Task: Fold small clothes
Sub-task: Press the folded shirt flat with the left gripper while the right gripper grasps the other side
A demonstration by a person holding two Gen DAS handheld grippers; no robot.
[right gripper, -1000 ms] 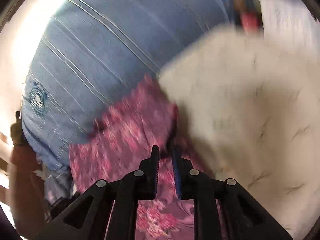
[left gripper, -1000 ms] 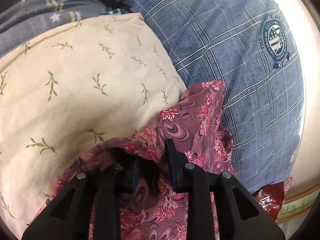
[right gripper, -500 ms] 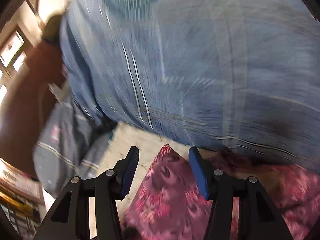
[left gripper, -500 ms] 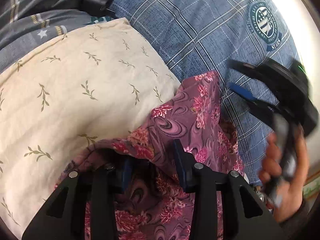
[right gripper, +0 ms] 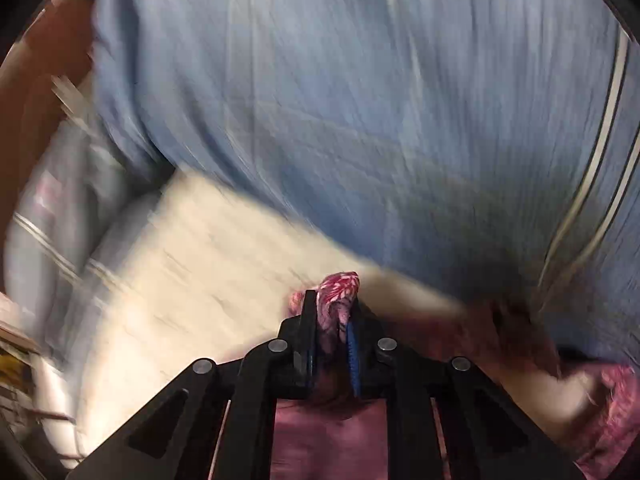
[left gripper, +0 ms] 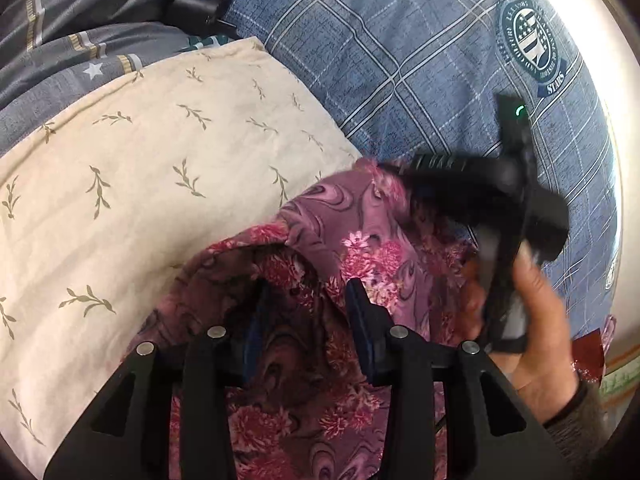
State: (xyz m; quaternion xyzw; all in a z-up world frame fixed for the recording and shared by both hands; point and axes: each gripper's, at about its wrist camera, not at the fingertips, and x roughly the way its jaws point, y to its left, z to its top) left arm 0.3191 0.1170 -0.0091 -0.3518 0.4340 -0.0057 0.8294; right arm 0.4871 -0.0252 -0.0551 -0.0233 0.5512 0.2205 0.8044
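Observation:
A small purple garment with pink flowers (left gripper: 352,248) lies crumpled across a cream leaf-print pillow (left gripper: 160,168) and blue plaid bedding (left gripper: 400,60). My left gripper (left gripper: 306,296) is open, its jaws standing to either side of a raised fold of the garment. My right gripper (right gripper: 332,312) is shut on a bunched corner of the garment (right gripper: 340,292). In the left wrist view the right gripper (left gripper: 408,180) is blurred at the garment's far edge, held by a hand (left gripper: 532,320).
Grey star-print bedding (left gripper: 80,40) lies behind the pillow, with a black clip (left gripper: 196,6) on it. The blue bedding carries a round crest (left gripper: 532,44). The right wrist view is motion-blurred, showing the pillow (right gripper: 200,260) and blue bedding (right gripper: 360,100).
My right gripper opened, swung to the garment's far corner and shut on it. My left gripper has stayed over the fold, its jaws a little wider.

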